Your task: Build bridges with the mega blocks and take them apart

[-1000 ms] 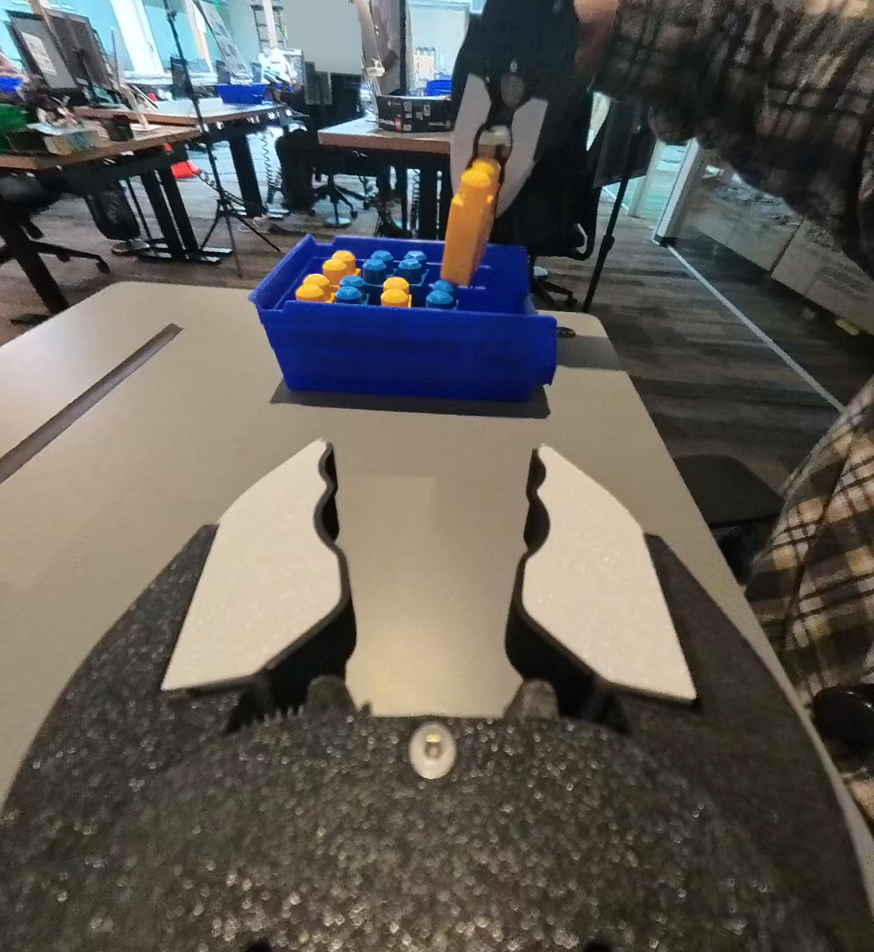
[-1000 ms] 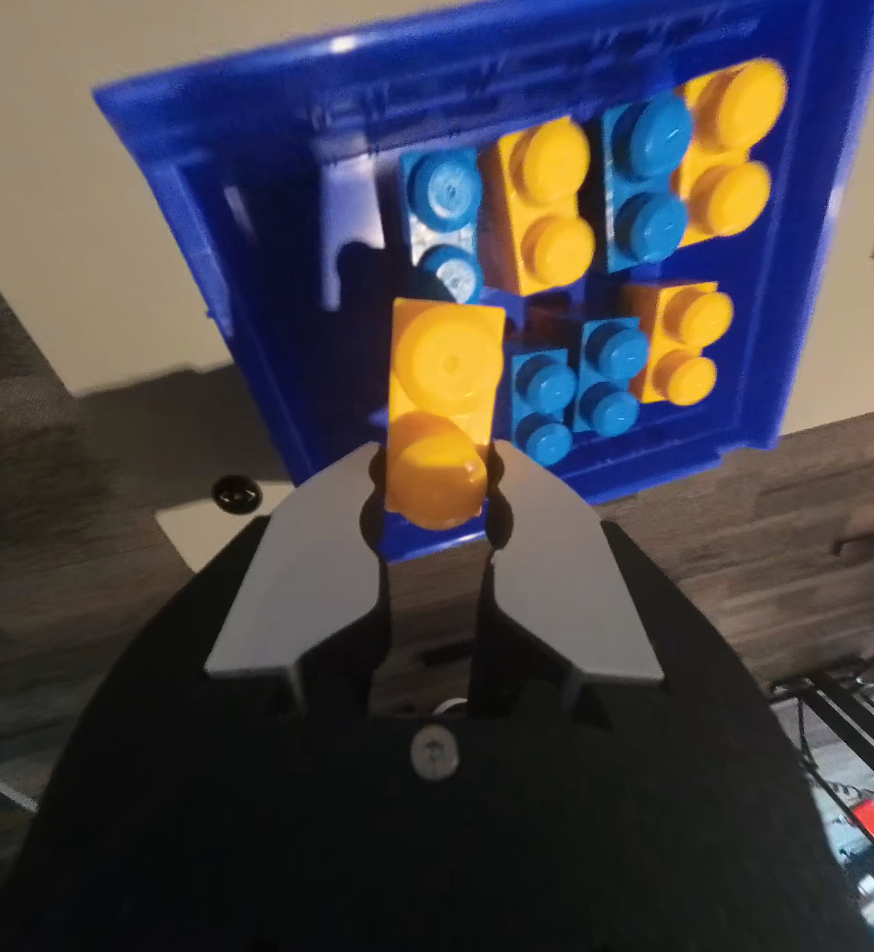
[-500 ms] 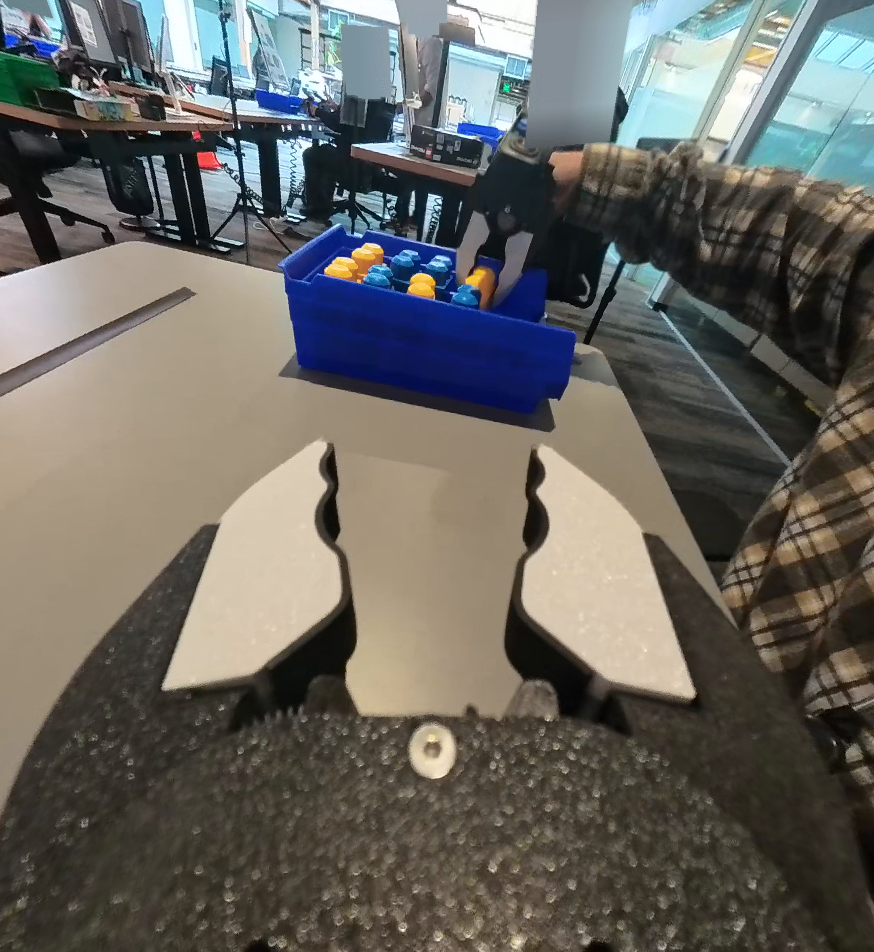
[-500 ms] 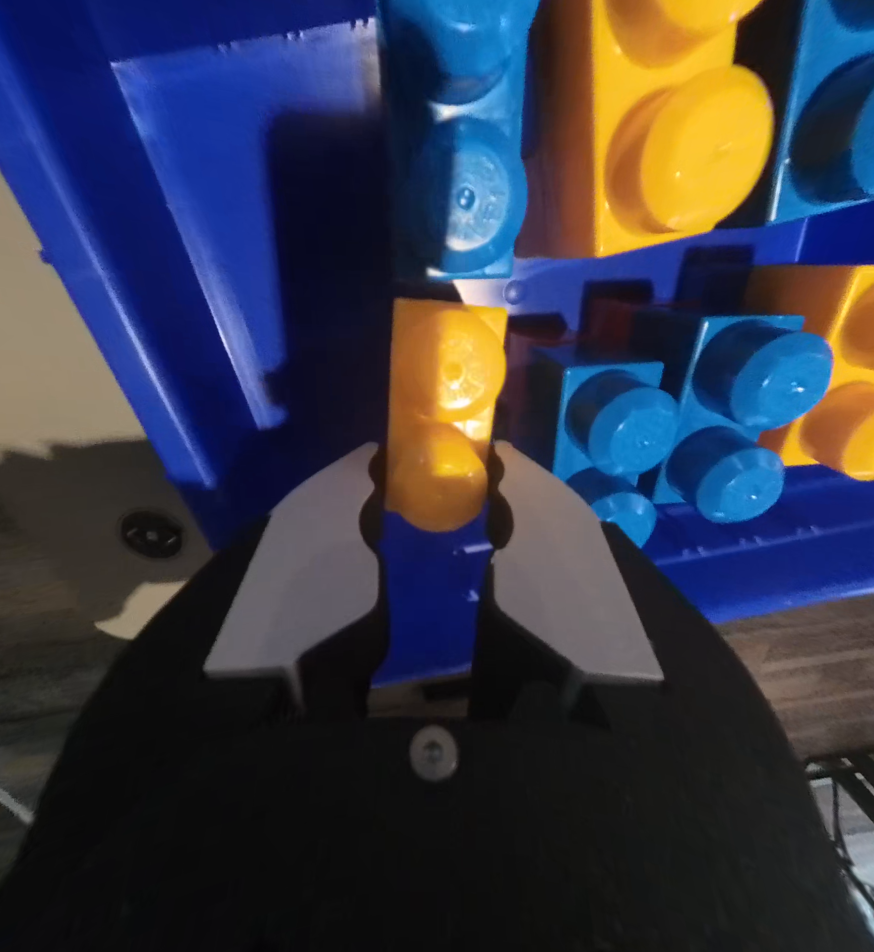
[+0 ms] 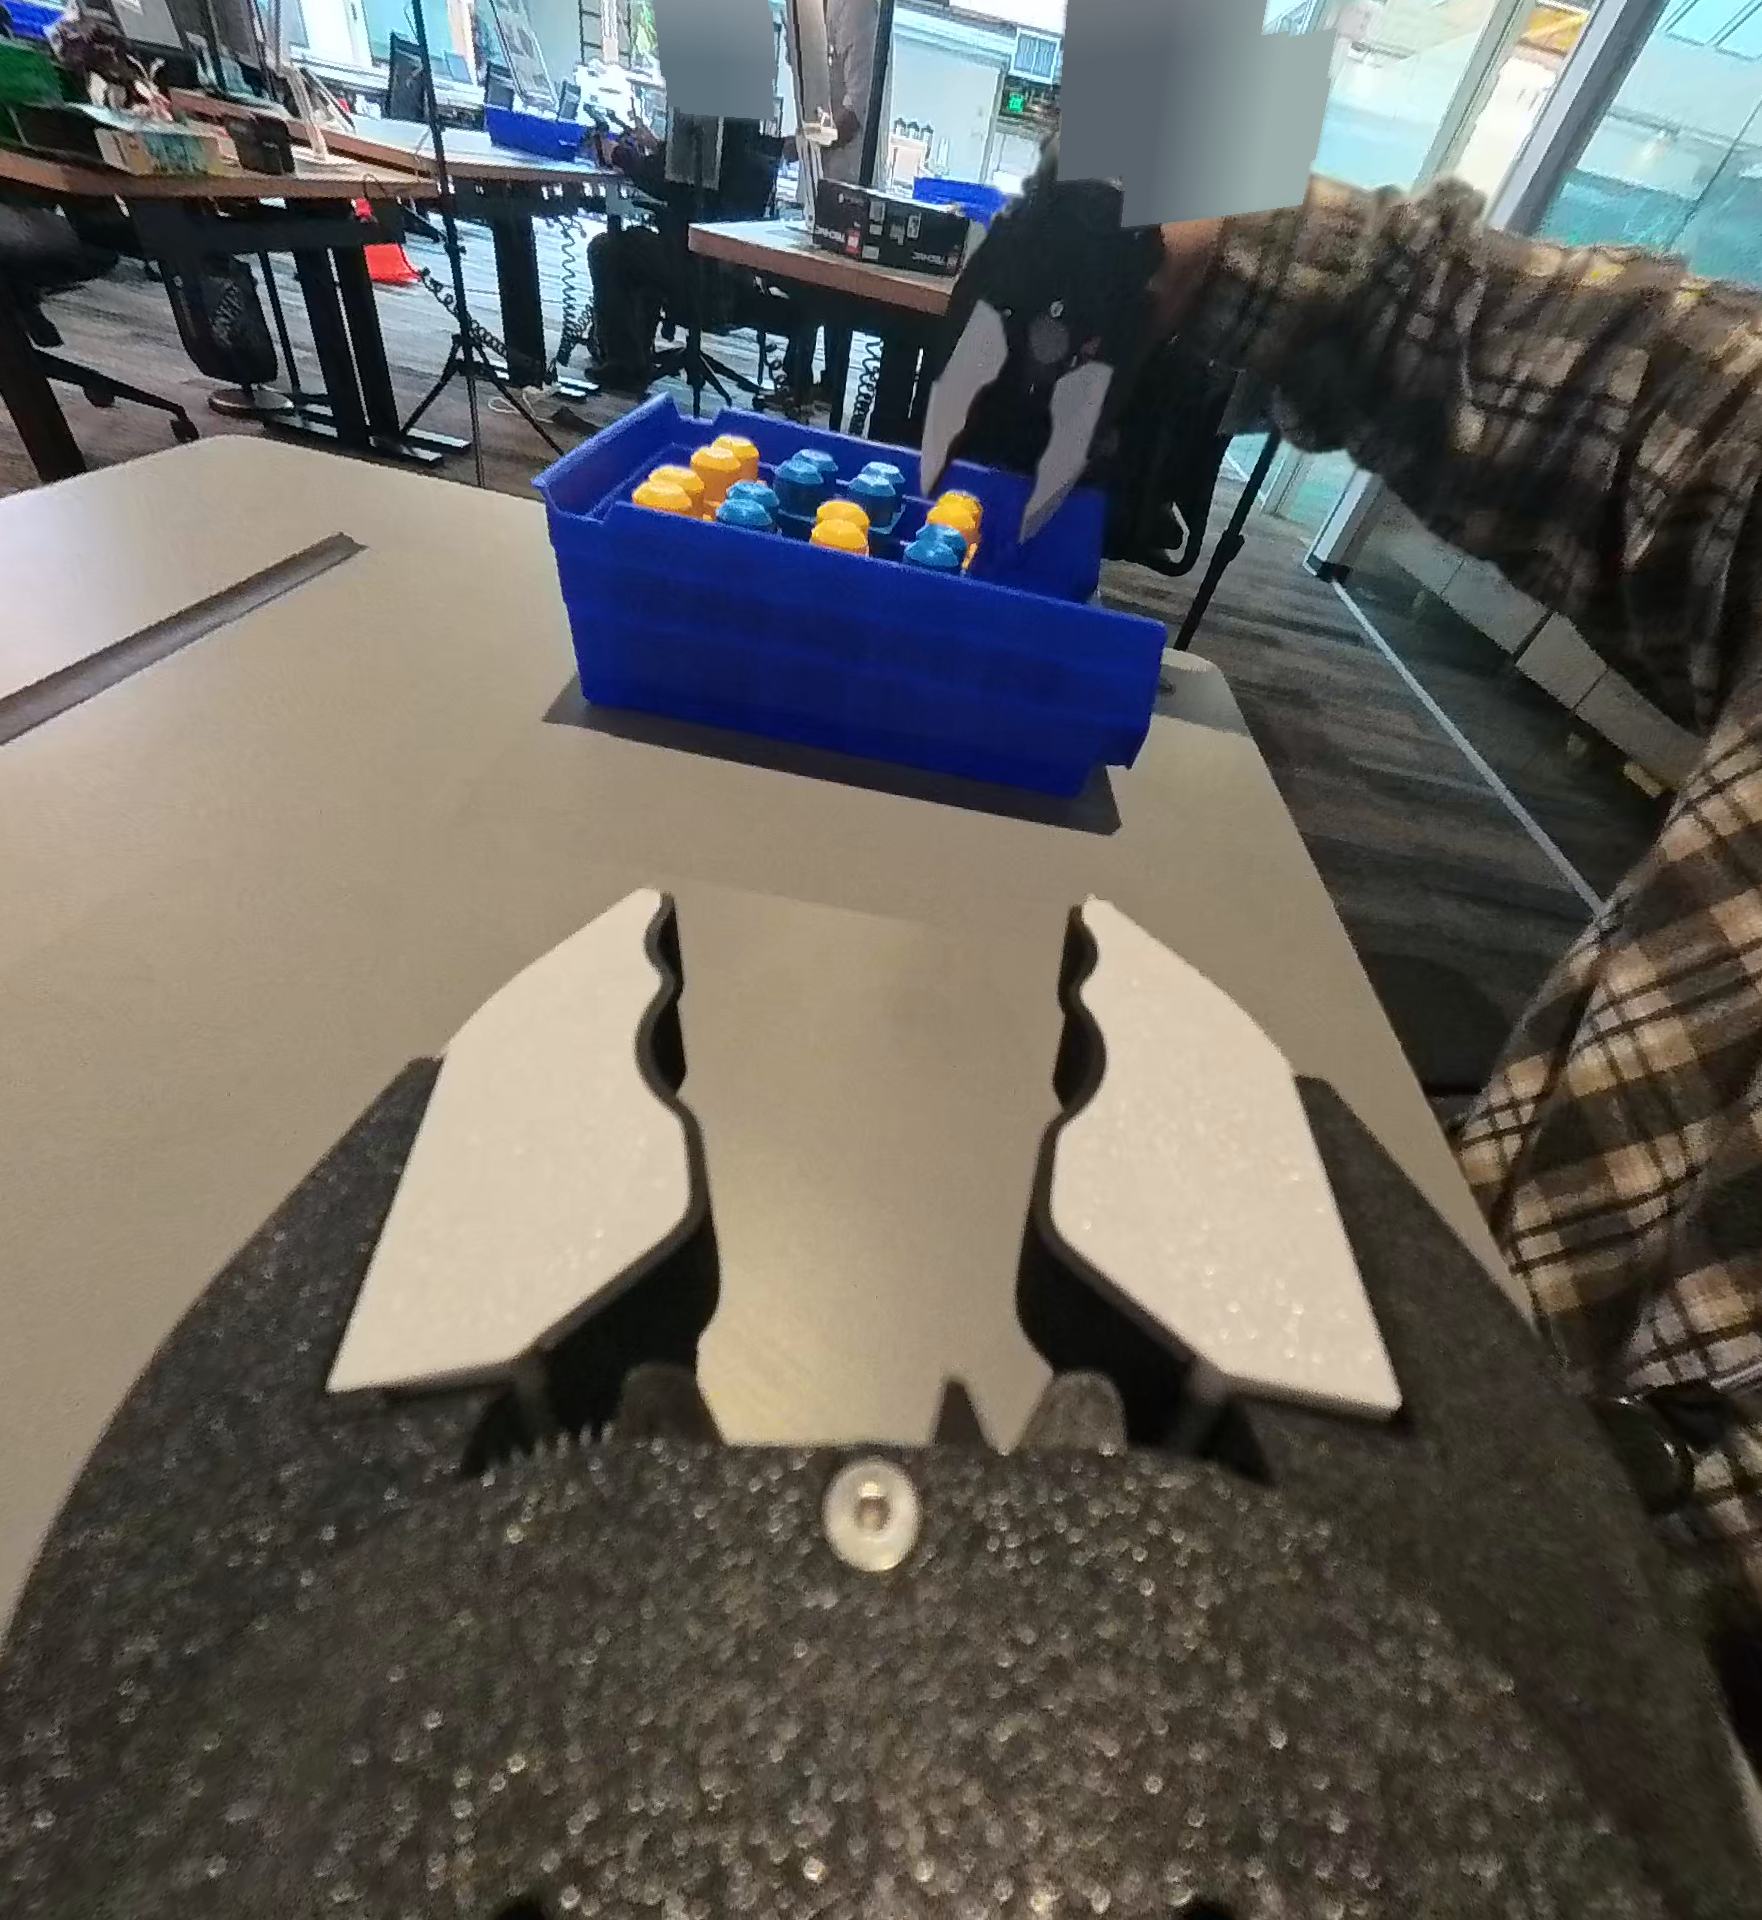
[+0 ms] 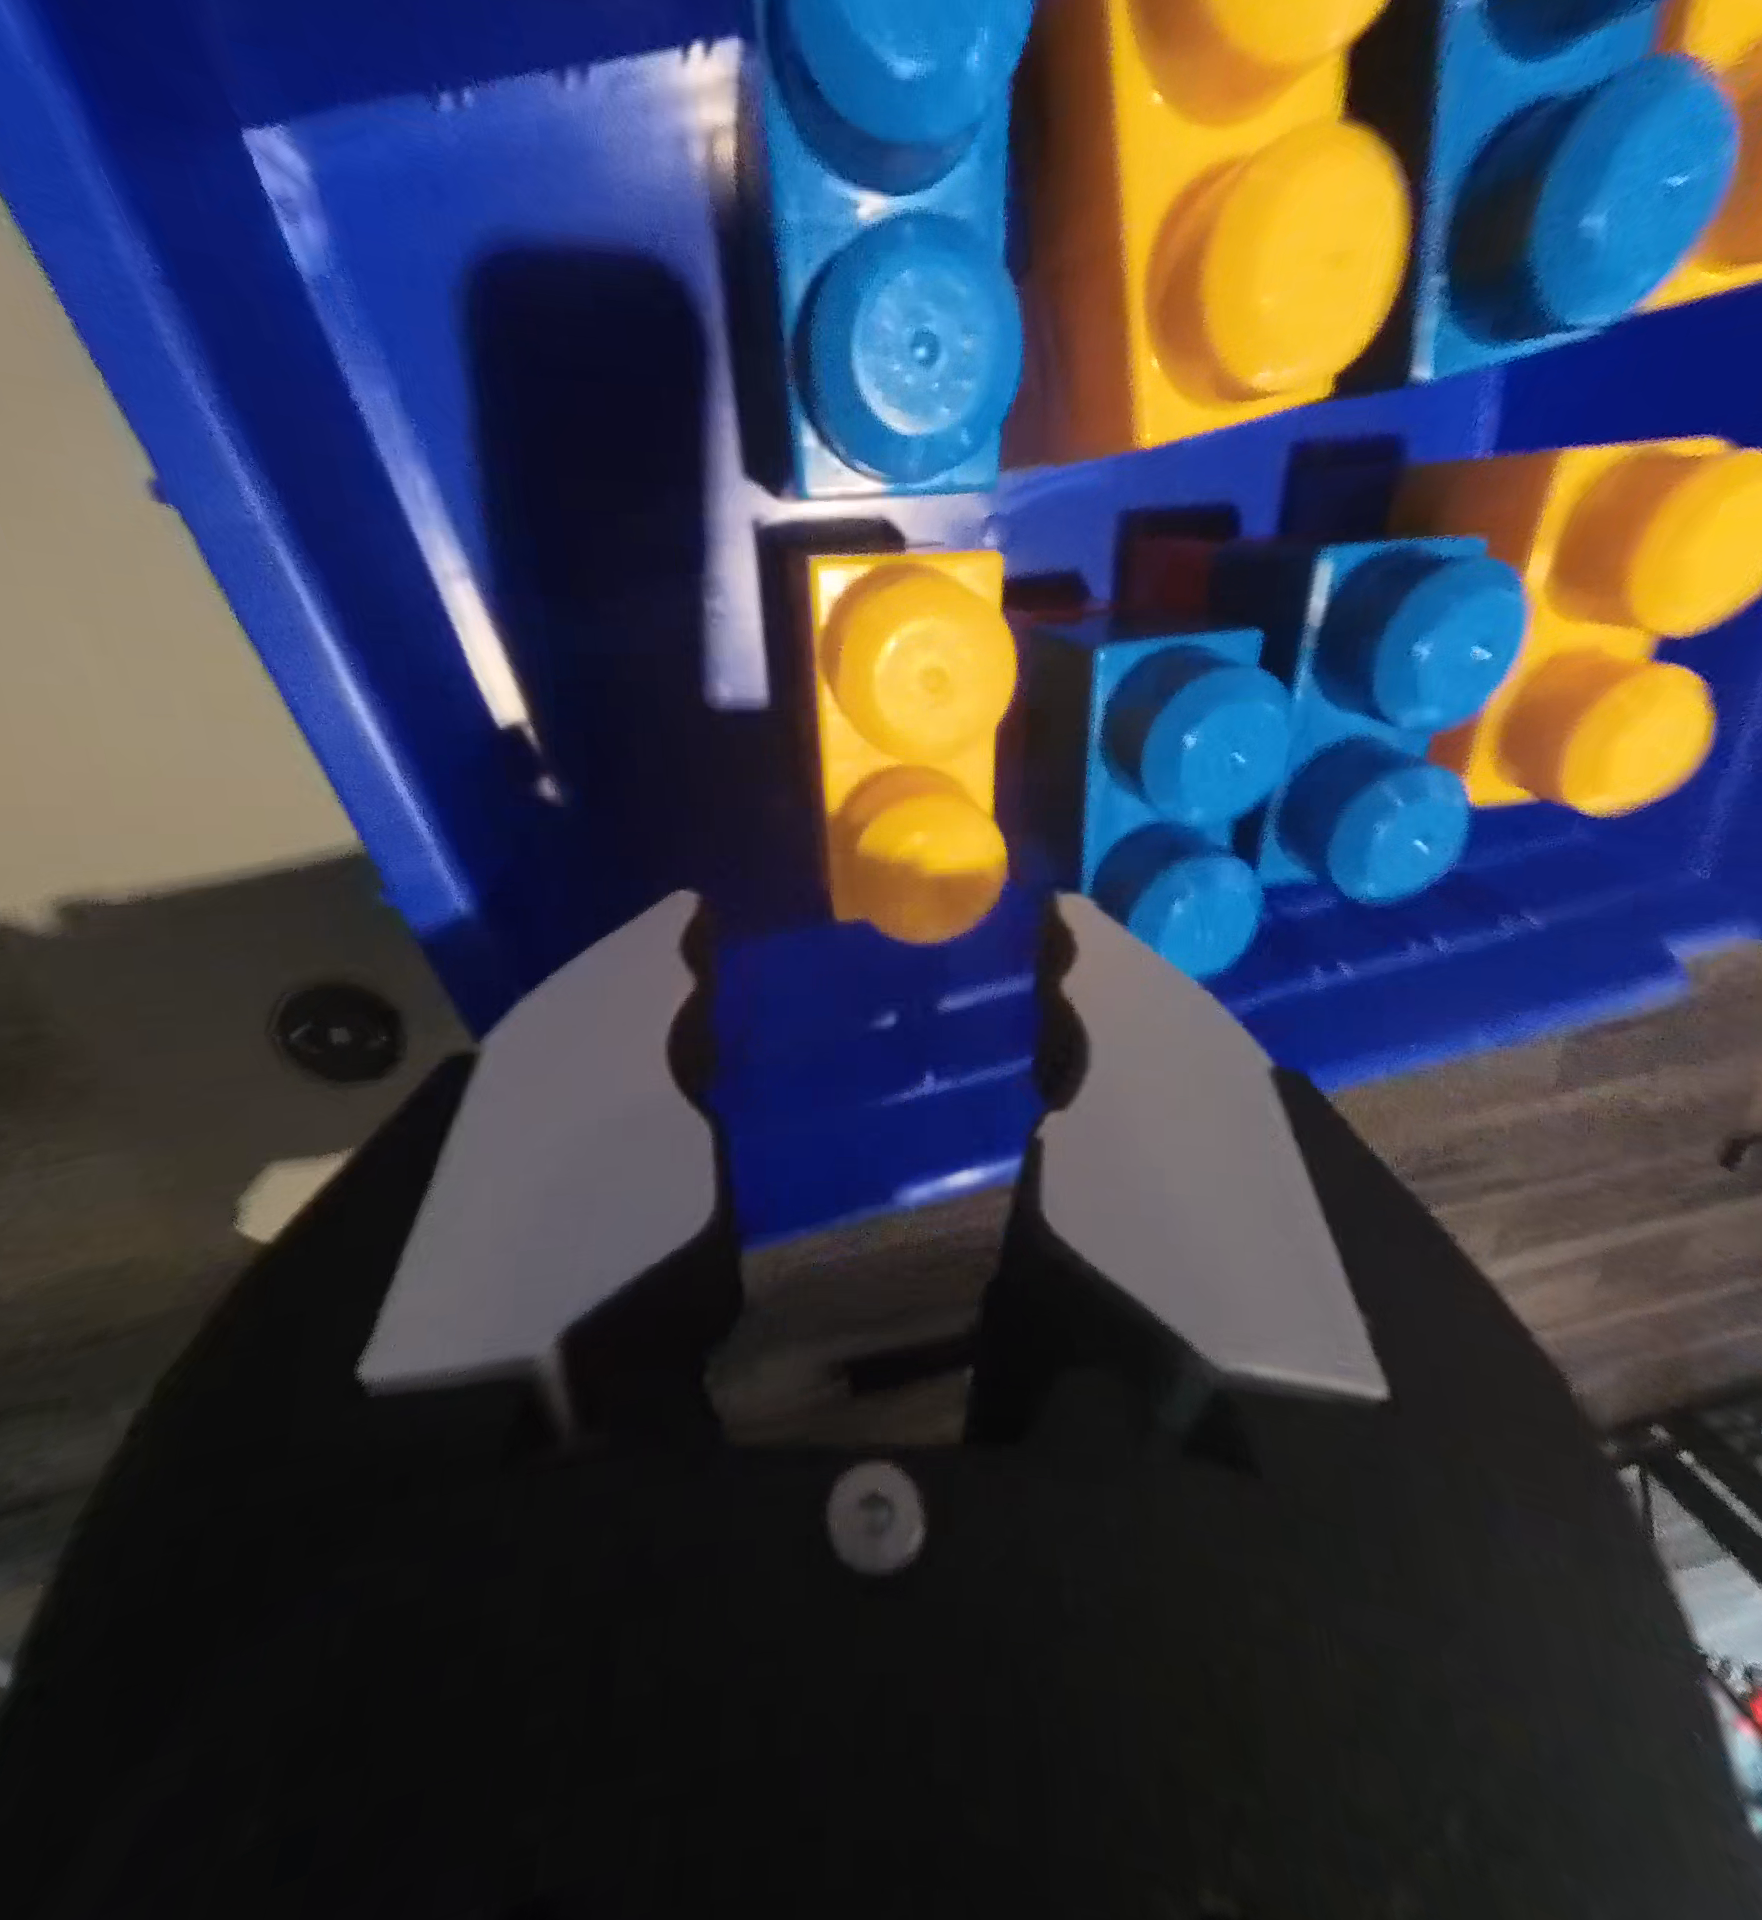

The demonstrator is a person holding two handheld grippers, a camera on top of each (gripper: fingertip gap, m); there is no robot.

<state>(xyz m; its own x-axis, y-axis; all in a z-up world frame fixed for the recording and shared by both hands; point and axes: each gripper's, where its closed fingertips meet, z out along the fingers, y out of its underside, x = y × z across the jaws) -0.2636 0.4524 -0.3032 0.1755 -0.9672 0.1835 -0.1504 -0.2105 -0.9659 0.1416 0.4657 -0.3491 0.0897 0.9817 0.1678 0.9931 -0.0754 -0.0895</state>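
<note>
right gripper [image 6: 872, 925] over the bin [image 5: 856, 665], jaws parted, empty, tips just short of the yellow block [image 6: 908, 727]. standing studs-up in its slot at the bin's near edge, beside two blue blocks [image 6: 1272, 758], with another row of blue and yellow behind. left gripper [image 5: 872, 925] low over the bare tabletop [image 5: 233, 935], jaws wide, nothing between them, well apart from the bin.

probably hollow moulded plastic: light, stiff, not fragile. smooth and glossy, so likely slippery under flat metal fingers; scalloped inner edges of the fingers [image 6: 586, 1122] look made to cup a round stud. best taken across the two long side walls or around the near stud, square on, not at a corner. squeezing hard not needed; a skewed pinch probably twists the block out. neighbours stand close on one side, so little room for a finger there; open side toward the bin wall gives clearance. lifting straight up advisable, since slot walls could catch a tilted block. stud-to-socket fit probably tight, so pulling joined blocks apart calls for both grippers, one holding, one lifting.

from the left view, right gripper [image 5: 1002, 499] seen above the bin's far corner, tips apart.
</note>
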